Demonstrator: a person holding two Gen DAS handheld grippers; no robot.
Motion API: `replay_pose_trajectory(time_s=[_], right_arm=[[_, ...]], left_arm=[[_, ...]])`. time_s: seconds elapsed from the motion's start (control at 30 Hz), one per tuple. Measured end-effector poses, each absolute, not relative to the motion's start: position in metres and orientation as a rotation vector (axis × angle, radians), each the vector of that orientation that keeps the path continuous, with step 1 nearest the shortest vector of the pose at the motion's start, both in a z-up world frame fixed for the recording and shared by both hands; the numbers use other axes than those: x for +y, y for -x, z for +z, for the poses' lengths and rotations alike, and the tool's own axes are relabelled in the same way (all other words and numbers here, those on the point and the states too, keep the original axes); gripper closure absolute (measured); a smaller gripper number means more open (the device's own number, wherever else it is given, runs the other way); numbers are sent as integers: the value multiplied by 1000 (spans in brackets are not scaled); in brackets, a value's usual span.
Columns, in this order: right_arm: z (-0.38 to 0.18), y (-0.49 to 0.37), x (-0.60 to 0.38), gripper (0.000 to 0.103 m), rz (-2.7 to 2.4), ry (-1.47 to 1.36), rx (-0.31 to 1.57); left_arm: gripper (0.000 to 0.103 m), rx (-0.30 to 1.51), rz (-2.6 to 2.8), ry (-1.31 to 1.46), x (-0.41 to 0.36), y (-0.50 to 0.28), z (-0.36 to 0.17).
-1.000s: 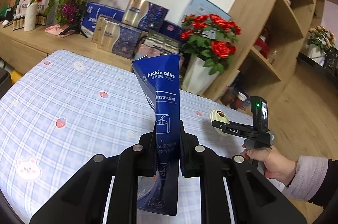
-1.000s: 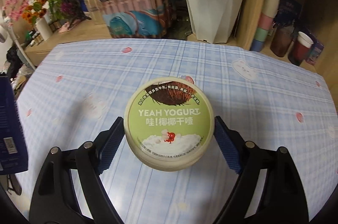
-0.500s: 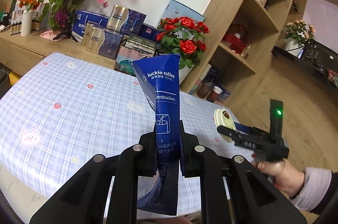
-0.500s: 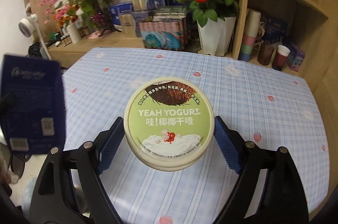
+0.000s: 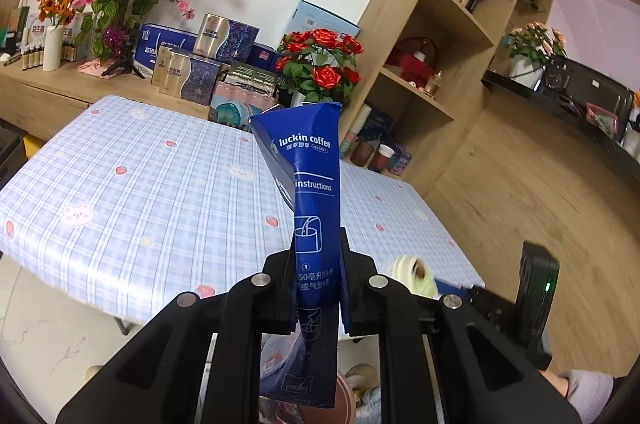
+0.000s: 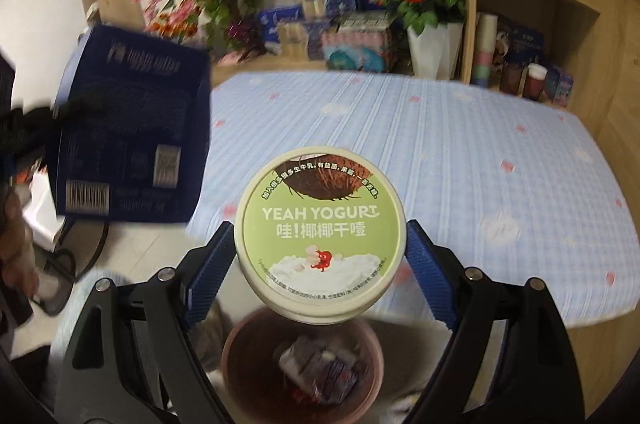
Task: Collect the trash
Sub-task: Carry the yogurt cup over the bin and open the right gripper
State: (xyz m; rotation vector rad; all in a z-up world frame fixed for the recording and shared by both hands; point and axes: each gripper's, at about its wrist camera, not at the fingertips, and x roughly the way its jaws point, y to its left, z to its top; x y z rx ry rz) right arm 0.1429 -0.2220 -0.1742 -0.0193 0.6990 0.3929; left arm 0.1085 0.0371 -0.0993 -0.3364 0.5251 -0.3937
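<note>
My left gripper [image 5: 318, 292] is shut on a flattened blue luckin coffee box [image 5: 312, 192] and holds it upright in the air off the table's near edge. The box also shows blurred at the left of the right wrist view [image 6: 132, 128]. My right gripper [image 6: 320, 244] is shut on a green-lidded YEAH YOGURT cup [image 6: 320, 224], held above a pinkish-brown trash bin [image 6: 240, 348] on the floor that holds crumpled wrappers [image 6: 320, 364]. The yogurt cup [image 5: 414, 274] and the right gripper show at the lower right of the left wrist view.
A table with a blue checked cloth [image 5: 160, 192] lies ahead of both grippers. Behind it a wooden sideboard [image 5: 48, 84] carries boxes, a rose pot [image 5: 320, 64] and pink blossoms. A wooden shelf unit [image 5: 440, 44] stands at the right. The bin's rim [image 5: 346, 404] shows below the box.
Both grippers have pulled back from over the table to beyond its near edge, still holding their items. The trash bin has come into view under the yogurt cup.
</note>
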Motion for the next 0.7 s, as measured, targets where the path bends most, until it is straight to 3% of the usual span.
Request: replay_pose_trajectory(time_s=[0.27, 0.7], right_arm=[[-206, -108, -213, 18, 405, 23, 774], [-209, -110, -213, 9, 405, -12, 800]], left_arm=[[88, 532, -394, 313, 32, -81, -103], [88, 566, -402, 289, 22, -81, -110]])
